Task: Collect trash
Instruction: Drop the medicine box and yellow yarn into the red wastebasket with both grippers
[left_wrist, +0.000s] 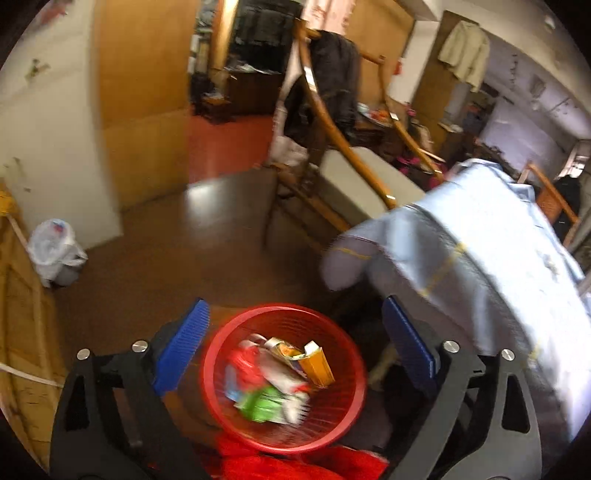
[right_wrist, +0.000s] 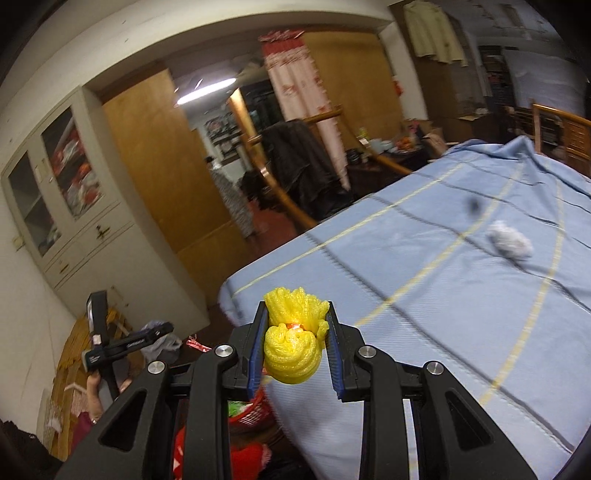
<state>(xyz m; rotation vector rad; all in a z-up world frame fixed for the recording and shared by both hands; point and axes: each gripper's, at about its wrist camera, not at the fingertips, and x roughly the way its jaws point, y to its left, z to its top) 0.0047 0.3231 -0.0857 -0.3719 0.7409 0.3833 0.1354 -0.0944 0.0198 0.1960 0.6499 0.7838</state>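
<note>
Left gripper (left_wrist: 291, 354) jaws spread wide, nothing between, above red basket (left_wrist: 343, 417) holding wrappers (left_wrist: 273, 380). Right gripper (right_wrist: 295, 332) clamped on yellow foam net (right_wrist: 293, 341) near edge of blue-clothed table (right_wrist: 443, 295). White crumpled wad (right_wrist: 509, 242) farther back on cloth.

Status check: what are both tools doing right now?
Left tool open, empty, above red basket. Right tool shut on yellow foam net. White wad left on table.
</note>
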